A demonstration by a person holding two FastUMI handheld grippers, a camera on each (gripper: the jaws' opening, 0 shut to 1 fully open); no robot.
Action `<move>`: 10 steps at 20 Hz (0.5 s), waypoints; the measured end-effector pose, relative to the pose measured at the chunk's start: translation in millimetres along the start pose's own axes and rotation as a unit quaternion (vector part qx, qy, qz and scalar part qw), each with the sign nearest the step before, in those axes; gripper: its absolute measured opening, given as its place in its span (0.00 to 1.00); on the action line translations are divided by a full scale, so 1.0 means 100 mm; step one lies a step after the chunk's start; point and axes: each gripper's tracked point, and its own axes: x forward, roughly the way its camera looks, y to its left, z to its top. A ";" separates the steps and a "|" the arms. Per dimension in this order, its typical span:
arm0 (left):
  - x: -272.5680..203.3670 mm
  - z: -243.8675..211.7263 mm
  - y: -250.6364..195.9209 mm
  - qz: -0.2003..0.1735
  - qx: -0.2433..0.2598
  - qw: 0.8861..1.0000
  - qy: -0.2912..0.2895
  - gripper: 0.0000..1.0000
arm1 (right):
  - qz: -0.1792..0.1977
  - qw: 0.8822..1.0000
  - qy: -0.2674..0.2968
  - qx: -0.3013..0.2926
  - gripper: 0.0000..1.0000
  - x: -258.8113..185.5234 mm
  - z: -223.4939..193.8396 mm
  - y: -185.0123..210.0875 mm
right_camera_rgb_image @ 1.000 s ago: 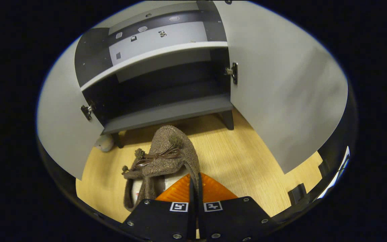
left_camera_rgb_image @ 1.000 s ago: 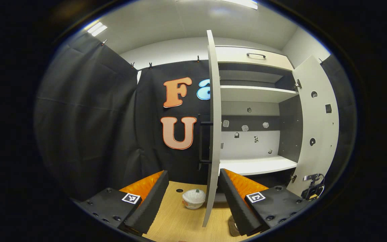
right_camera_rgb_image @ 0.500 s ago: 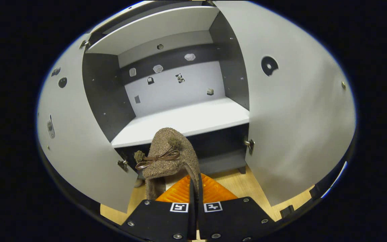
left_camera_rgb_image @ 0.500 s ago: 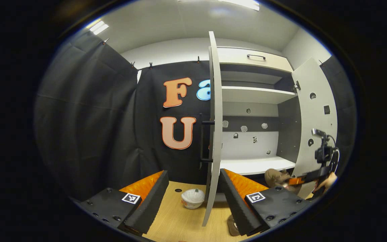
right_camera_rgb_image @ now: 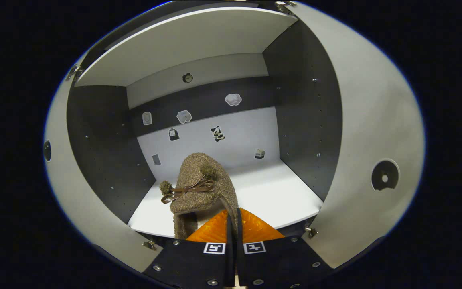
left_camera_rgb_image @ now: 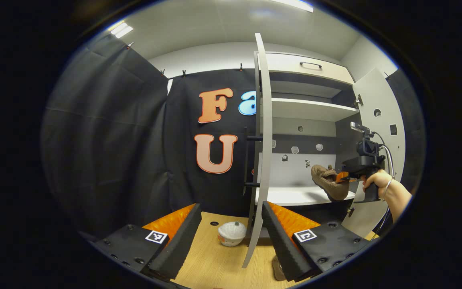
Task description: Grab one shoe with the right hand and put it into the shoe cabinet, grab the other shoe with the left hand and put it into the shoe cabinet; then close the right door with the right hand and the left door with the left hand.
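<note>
Your right gripper (right_camera_rgb_image: 233, 214) has its fingers pinched tight on the heel edge of the fuzzy brown slipper with the little bow (right_camera_rgb_image: 201, 186), held above the white middle shelf (right_camera_rgb_image: 263, 192) of the grey shoe cabinet (right_camera_rgb_image: 307, 112). The slipper's underside is hidden here; the left gripper view catches it side-on (left_camera_rgb_image: 328, 182). Your left gripper (left_camera_rgb_image: 231, 224) is spread wide, holding nothing, and the edge-on white left door (left_camera_rgb_image: 264, 140) blocks part of the cabinet. The brown thing at the bottom (left_camera_rgb_image: 278, 269) is cut off, can't tell what it is.
</note>
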 end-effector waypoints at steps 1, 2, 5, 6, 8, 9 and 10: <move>0.00 0.00 0.01 0.004 0.002 1.000 0.001 0.99 | -0.008 1.000 0.002 -0.005 0.02 0.15 0.03 -0.01; 0.01 0.00 0.03 0.007 0.004 1.000 0.001 0.99 | -0.014 1.000 0.008 -0.006 0.02 0.30 0.04 -0.04; 0.04 0.00 0.07 0.018 0.006 1.000 0.002 0.99 | -0.031 0.999 0.032 0.006 0.02 0.73 0.00 -0.13; 0.05 0.01 0.10 0.021 0.006 1.000 0.002 0.99 | -0.034 0.999 0.040 0.015 0.02 0.85 -0.03 -0.16; 0.07 0.01 0.12 0.029 0.006 1.000 0.003 0.99 | -0.038 0.998 0.050 0.029 0.02 1.00 -0.06 -0.21; 0.07 0.01 0.13 0.032 0.007 0.999 0.005 0.99 | -0.034 0.997 0.052 0.035 0.03 1.03 -0.06 -0.22; 0.08 0.01 0.13 0.034 0.007 0.999 0.006 0.99 | -0.027 0.997 0.052 0.041 0.07 1.04 -0.06 -0.20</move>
